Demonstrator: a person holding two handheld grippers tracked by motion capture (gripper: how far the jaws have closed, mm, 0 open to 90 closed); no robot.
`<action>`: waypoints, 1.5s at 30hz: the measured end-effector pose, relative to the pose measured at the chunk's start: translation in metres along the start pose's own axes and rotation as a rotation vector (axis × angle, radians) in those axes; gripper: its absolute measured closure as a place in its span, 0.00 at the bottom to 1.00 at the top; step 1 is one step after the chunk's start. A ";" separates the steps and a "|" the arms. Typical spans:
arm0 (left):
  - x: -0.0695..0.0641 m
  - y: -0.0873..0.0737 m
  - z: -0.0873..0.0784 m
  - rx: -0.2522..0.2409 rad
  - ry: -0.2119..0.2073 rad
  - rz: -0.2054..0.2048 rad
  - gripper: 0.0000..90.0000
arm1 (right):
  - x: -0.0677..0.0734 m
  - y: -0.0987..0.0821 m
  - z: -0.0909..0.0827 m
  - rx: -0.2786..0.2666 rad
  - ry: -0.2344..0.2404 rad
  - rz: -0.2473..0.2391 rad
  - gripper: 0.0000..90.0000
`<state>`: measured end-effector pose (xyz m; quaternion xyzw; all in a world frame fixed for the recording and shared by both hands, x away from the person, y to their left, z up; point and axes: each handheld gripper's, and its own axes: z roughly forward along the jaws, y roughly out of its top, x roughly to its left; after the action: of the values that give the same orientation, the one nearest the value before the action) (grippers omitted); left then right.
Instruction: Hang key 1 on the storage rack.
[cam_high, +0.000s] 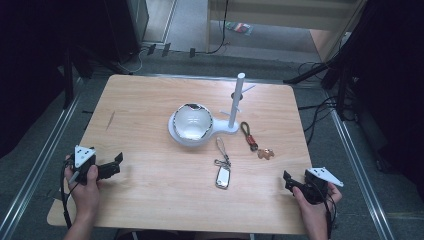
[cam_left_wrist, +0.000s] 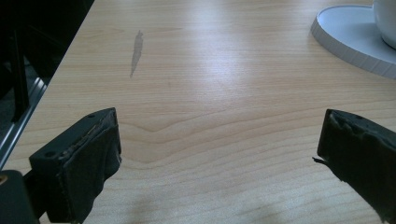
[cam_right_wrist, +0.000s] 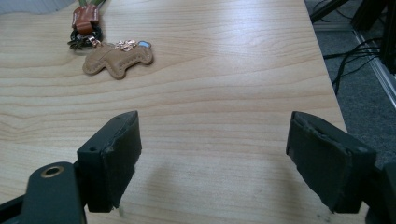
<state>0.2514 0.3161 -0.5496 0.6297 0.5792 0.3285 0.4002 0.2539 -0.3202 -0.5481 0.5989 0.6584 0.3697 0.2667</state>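
Underfoot, so to speak, lies a pale wooden table (cam_high: 150, 200) with a faint grey streak on its left part, set on grey floor with metal rails along both sides, black cables trailing at the far end and dark curtains to either side. Near the table's middle stands a white stand (cam_high: 235, 107) with a tall peg post, and a shiny bowl (cam_high: 192, 121) sits on its round base. Just right of the stand lies a brown keychain (cam_high: 252, 140) with a small leather horse charm, which the right gripper view shows clearly (cam_right_wrist: 116, 58). In front of the stand lies a silver key fob (cam_high: 223, 176) on a thin strap.

The right gripper (cam_high: 290, 181) rests at the table's near right edge, well apart from the keychain, which lies ahead of it toward the stand; its jaws are spread wide with only bare wood between them. The left gripper (cam_high: 118, 164) sits at the near left edge, far from the stand, jaws likewise spread and holding nothing
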 end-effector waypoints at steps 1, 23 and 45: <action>0.000 0.000 0.000 0.000 0.000 0.000 0.00 | 0.000 0.000 0.000 0.000 0.000 0.000 0.21; 0.002 0.000 -0.001 -0.007 -0.012 -0.023 0.00 | 0.017 0.063 0.013 0.268 0.073 -0.153 0.49; 0.002 0.000 0.000 -0.003 -0.017 -0.019 0.00 | 0.045 0.107 0.048 0.478 0.084 -0.363 0.57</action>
<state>0.2515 0.3185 -0.5499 0.6262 0.5811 0.3205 0.4092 0.3490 -0.2671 -0.4859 0.5014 0.8334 0.1752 0.1526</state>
